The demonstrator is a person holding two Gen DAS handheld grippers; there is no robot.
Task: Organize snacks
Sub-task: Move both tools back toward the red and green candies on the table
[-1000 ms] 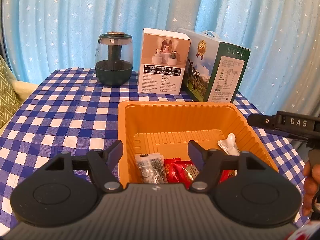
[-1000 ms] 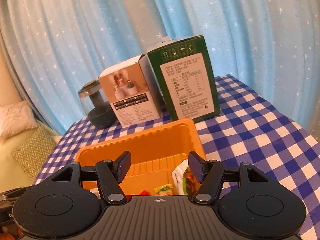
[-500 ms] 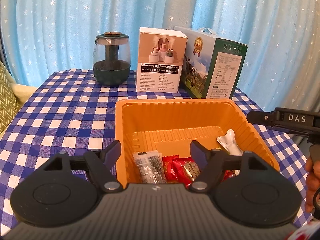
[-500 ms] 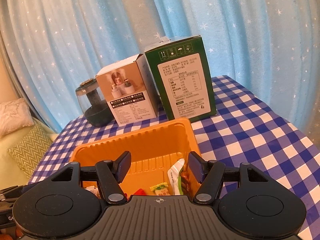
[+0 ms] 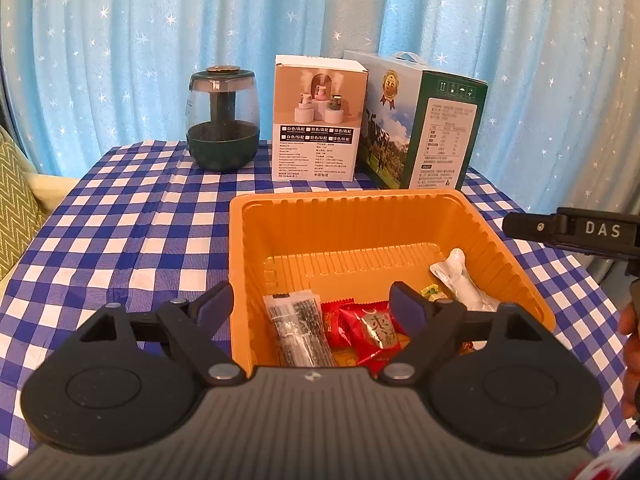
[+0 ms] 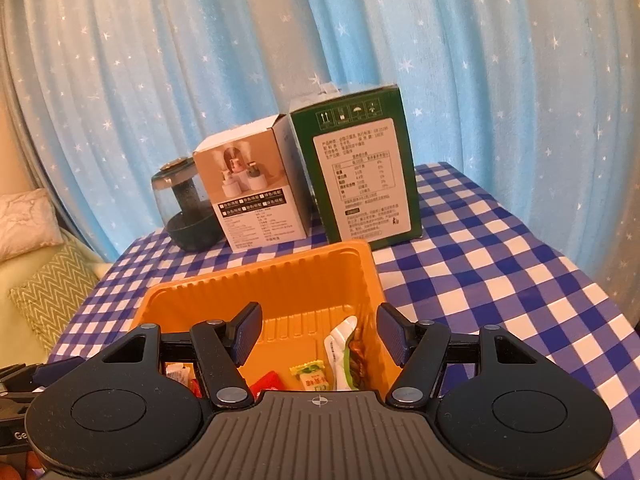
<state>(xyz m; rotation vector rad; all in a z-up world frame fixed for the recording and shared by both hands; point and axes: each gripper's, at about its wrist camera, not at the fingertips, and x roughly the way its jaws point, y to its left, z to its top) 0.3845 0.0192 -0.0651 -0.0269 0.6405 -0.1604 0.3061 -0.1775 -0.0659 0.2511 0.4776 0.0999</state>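
Note:
An orange plastic tray (image 5: pixel 352 224) sits on the checked table and holds several snacks: a clear packet with dark print (image 5: pixel 300 330), red packets (image 5: pixel 372 330), a white packet (image 5: pixel 460 278) against the right wall. My left gripper (image 5: pixel 310 306) is open and empty above the tray's near edge. The right wrist view shows the same tray (image 6: pixel 288 280) with a white-and-green packet (image 6: pixel 342 346), a small yellow-green packet (image 6: pixel 312 378) and a red packet (image 6: pixel 266 382). My right gripper (image 6: pixel 320 332) is open and empty over the tray's near right part.
Behind the tray stand a dark green glass jar (image 5: pixel 223 118), a white carton (image 5: pixel 316 118) and a green milk carton (image 5: pixel 416 120). A blue starred curtain hangs behind. The right gripper's body (image 5: pixel 572 232) shows at the right edge. A cushion (image 6: pixel 52 284) lies left of the table.
Both grippers have drawn back and risen slightly from the tray, staying open. The white-and-green packet now leans inside the tray by its right wall.

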